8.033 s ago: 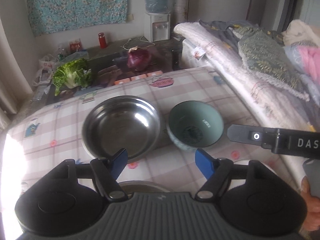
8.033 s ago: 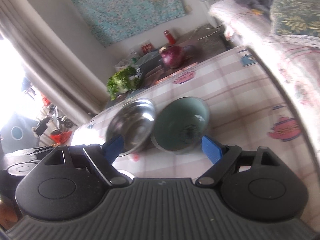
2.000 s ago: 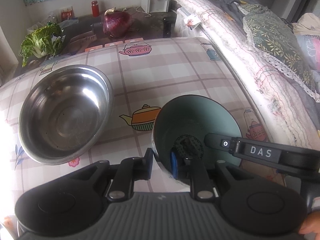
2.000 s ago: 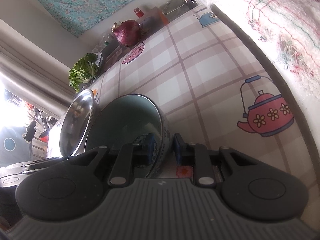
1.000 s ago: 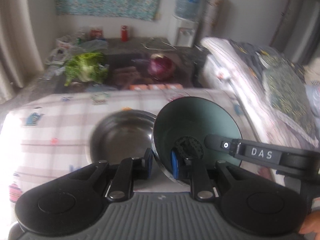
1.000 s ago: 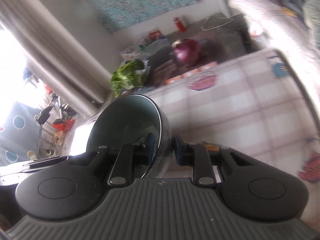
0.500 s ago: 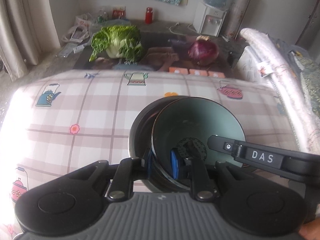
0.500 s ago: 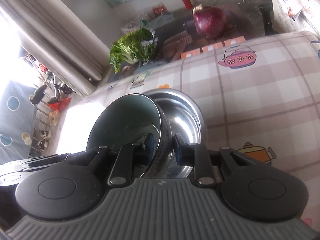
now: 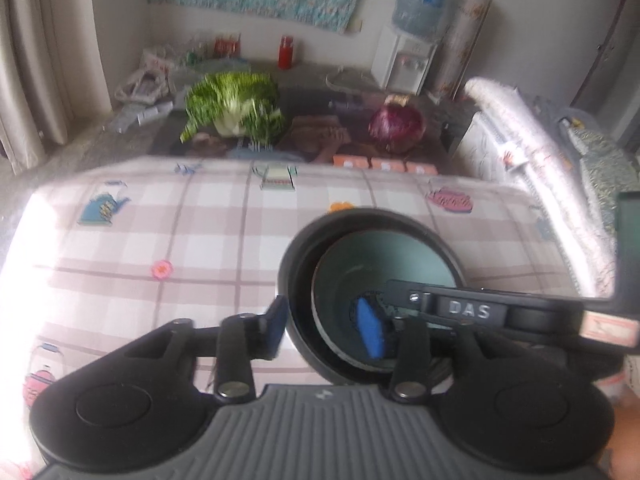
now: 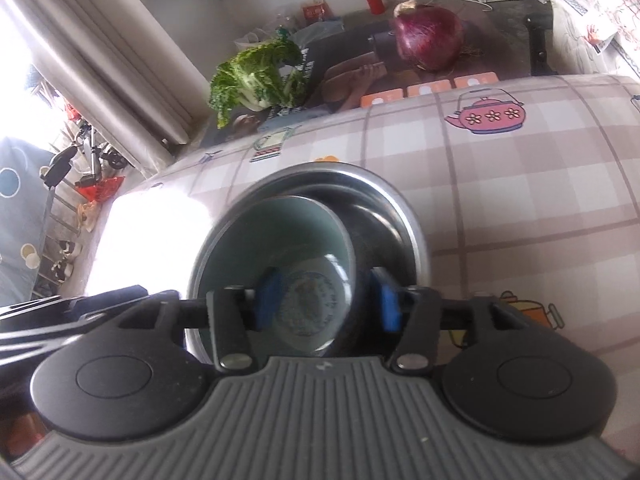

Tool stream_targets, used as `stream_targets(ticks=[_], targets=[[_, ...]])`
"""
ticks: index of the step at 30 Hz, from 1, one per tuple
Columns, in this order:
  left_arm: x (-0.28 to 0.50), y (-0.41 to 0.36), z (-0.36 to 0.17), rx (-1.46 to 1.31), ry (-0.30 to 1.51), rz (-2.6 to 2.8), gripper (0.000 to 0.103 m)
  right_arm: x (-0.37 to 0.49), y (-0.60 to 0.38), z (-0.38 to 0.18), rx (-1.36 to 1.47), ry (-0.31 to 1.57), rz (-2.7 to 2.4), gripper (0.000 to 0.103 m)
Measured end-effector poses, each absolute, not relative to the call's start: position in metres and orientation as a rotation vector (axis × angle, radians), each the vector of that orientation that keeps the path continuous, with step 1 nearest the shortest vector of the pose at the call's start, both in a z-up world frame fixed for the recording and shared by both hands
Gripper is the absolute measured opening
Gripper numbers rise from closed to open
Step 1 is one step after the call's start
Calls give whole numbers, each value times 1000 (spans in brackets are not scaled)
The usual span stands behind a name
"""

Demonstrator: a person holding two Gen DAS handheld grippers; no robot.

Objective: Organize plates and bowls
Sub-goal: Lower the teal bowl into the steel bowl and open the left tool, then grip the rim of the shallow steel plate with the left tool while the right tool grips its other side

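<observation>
Half a second ago both grippers clamped the round teal ceramic bowl (image 9: pixel 384 264) by its rim. Now the left gripper (image 9: pixel 326 326) and right gripper (image 10: pixel 326 300) stand with jaws apart, straddling that rim, and the bowl sits nested in the round stainless steel bowl (image 10: pixel 404 220) near the middle of the checked tablecloth (image 9: pixel 200 248). Judgement: the nesting step looks complete. Only the right wrist view shows the steel bowl's shiny inner wall; only the left shows the other gripper's arm across the bowl.
</observation>
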State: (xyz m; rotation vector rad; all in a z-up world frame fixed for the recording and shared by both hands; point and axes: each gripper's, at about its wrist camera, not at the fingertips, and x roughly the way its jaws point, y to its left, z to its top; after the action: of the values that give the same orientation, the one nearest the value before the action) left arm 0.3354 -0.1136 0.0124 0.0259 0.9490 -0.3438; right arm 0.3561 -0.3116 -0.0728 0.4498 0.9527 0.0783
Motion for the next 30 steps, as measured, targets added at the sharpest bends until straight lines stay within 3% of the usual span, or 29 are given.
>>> stream_targets(ticks=[2,3,11,20,24,30], targets=[[325,-107,21,25,913,-347,56,355,-306,-66,427,939,58,84],[320,-103,26,24,898,-347,59,354,-304,-62,412,921,60,87],[259,-65,46,40,807,-347,78,323,-305,-32,459,839,52,87],[168,-9,43,2,759,-317,85,193,-299,-24,644,719,126,87],[128,15,41,-79,728,-338,98,140,-281,-23,651,686,158,87],[86,45,22,-128,688,-285,100,81,-250,-25,649,655,220,87]])
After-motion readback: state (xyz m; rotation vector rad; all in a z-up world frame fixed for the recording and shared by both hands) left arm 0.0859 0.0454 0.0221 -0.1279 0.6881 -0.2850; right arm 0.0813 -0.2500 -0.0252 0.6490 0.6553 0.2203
